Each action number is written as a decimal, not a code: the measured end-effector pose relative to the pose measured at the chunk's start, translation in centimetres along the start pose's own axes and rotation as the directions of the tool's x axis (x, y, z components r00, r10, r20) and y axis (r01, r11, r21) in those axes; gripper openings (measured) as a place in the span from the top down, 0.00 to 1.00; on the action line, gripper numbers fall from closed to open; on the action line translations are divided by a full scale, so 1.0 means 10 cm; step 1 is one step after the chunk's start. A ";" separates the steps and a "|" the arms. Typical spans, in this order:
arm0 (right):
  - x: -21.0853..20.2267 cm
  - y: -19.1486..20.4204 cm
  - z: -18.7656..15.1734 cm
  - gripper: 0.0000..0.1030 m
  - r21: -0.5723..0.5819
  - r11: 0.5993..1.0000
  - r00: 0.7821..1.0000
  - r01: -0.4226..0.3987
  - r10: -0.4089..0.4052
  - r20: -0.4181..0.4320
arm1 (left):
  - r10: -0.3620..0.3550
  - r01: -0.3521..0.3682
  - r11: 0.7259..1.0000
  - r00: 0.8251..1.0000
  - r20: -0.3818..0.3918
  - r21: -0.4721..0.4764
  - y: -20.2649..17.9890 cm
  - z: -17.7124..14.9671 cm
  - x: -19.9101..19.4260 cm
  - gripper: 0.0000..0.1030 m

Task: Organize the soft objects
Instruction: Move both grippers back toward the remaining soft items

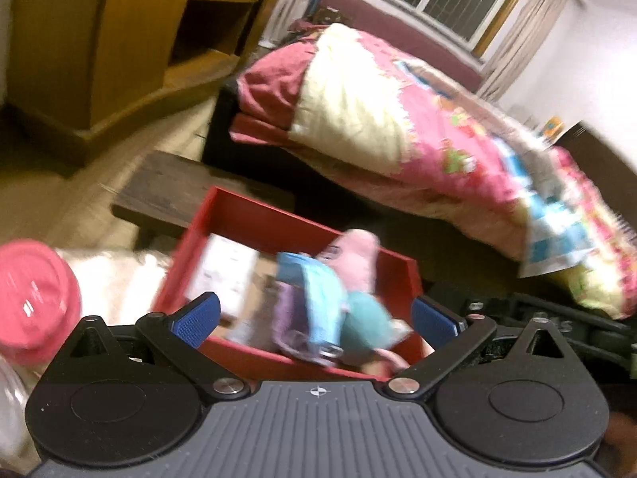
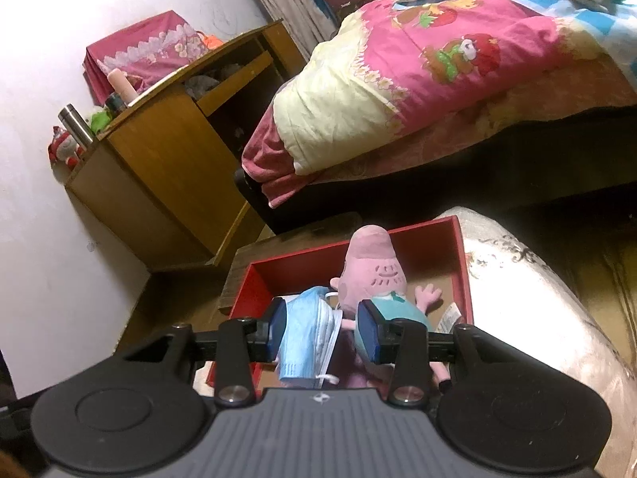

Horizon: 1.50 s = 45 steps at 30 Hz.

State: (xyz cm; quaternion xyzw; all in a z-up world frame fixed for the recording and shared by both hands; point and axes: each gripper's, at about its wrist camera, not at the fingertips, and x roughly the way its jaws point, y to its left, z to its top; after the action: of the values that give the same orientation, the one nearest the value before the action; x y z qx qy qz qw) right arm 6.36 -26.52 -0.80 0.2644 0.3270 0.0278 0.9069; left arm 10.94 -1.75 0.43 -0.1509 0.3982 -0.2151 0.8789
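**Both tongs over red box, left wide open, right slightly open around masks**

Left gripper (image 1: 316, 318): spread to full width, 2 blue pads far apart, gripping nothing. Hanging above near edge of red rectangular open-top box (image 1: 254, 215), pointing down into it. Left view badly blurred.

Right gripper (image 2: 323, 328): jaws only a little apart, not clamped. Stack of light blue pleated face masks (image 2: 306, 330) standing between the 2 pads, lying against the pad on picture left, gap visible to the other pad. No squeeze seen on the stack.

Inside the box: pink plush pig toy in teal dress (image 2: 374, 271), upright, head toward far wall, 1 arm out to picture right. Masks just beside the pig, touching it. Same pair in left view: masks (image 1: 318, 290), pig (image 1: 354, 259), plus a purple soft piece under the masks, too smeared to identify. White printed card (image 1: 227, 275) flat on box floor, near left wall.

Box sitting on dark wooden low table (image 1: 171, 187). White patterned fabric cushion (image 2: 517, 279) touching the box's right wall. Pink round plastic container (image 1: 36, 294) at far left, well apart from the box.

Behind: bed with pink cartoon-print quilt (image 2: 438, 51), brown wooden cabinet (image 2: 167, 167) with open shelves, steel flask (image 2: 75, 125) on its top.
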 end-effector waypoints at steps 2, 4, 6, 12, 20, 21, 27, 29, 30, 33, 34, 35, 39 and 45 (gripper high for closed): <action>-0.05 0.00 -0.03 0.89 0.009 1.000 1.000 -0.006 0.006 -0.001 | -0.047 0.047 0.999 0.999 -0.009 -0.012 0.00 -0.03 -0.07 0.05; -0.09 0.00 -0.04 0.89 0.011 1.000 1.000 -0.013 0.013 0.001 | -0.065 0.065 0.998 0.998 -0.012 -0.003 -0.03 -0.08 -0.13 0.05; -0.13 0.01 -0.06 0.88 0.012 1.000 1.000 -0.017 0.017 0.002 | -0.074 0.074 0.997 0.997 -0.011 0.002 -0.03 -0.13 -0.17 0.05; -0.23 -0.12 -0.18 0.88 0.116 0.977 0.981 -0.181 0.188 -0.050 | -0.061 0.061 0.998 0.998 -0.014 0.007 -0.04 -0.27 -0.24 0.05; -0.26 -0.22 -0.28 0.60 0.381 0.664 0.713 -0.643 0.701 -0.018 | -0.138 0.137 0.990 0.990 0.039 0.024 -0.11 -0.23 -0.46 0.05; -0.27 -0.21 -0.29 0.58 0.379 0.651 0.699 -0.658 0.715 -0.013 | -0.139 0.138 0.990 0.989 0.057 0.020 -0.11 -0.23 -0.49 0.05; -0.24 -0.19 -0.32 0.45 0.396 0.609 0.665 -0.687 0.747 0.005 | -0.140 0.136 0.990 0.983 0.115 0.043 -0.14 -0.26 -0.59 0.05; -0.22 -0.21 -0.33 0.45 0.404 0.619 0.679 -0.673 0.734 0.006 | -0.133 0.129 0.991 0.985 0.109 0.041 -0.13 -0.29 -0.60 0.05; -0.22 -0.22 -0.34 0.45 0.409 0.632 0.695 -0.658 0.719 0.008 | -0.124 0.120 0.992 0.987 0.103 0.038 -0.10 -0.32 -0.60 0.05; -0.25 -0.29 -0.36 0.45 0.395 0.710 0.771 -0.582 0.637 -0.008 | -0.077 0.075 0.997 0.995 0.070 0.030 -0.01 -0.46 -0.61 0.05; -0.27 -0.30 -0.39 0.45 0.380 0.744 0.799 -0.549 0.601 -0.023 | -0.056 0.054 0.998 0.997 0.057 0.035 0.02 -0.51 -0.60 0.05; -0.29 -0.30 -0.43 0.44 0.364 0.774 0.822 -0.518 0.568 -0.037 | -0.036 0.034 0.999 0.998 0.047 0.040 0.04 -0.56 -0.60 0.05; -0.37 -0.34 -0.61 0.42 0.308 0.853 0.879 -0.420 0.468 -0.098 | 0.013 -0.011 0.997 1.000 -0.027 0.073 0.13 -0.76 -0.52 0.05; -0.48 -0.35 -0.86 0.42 0.225 0.931 0.929 -0.288 0.329 -0.170 | 0.030 -0.022 0.997 0.992 -0.121 0.069 0.24 -0.97 -0.46 0.05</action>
State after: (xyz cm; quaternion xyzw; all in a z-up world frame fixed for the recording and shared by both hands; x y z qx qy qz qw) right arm -3.06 -26.58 -5.35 0.3963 0.3738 0.1653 0.8221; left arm 1.42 1.68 -3.84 -0.1025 0.4457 -0.2257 0.8602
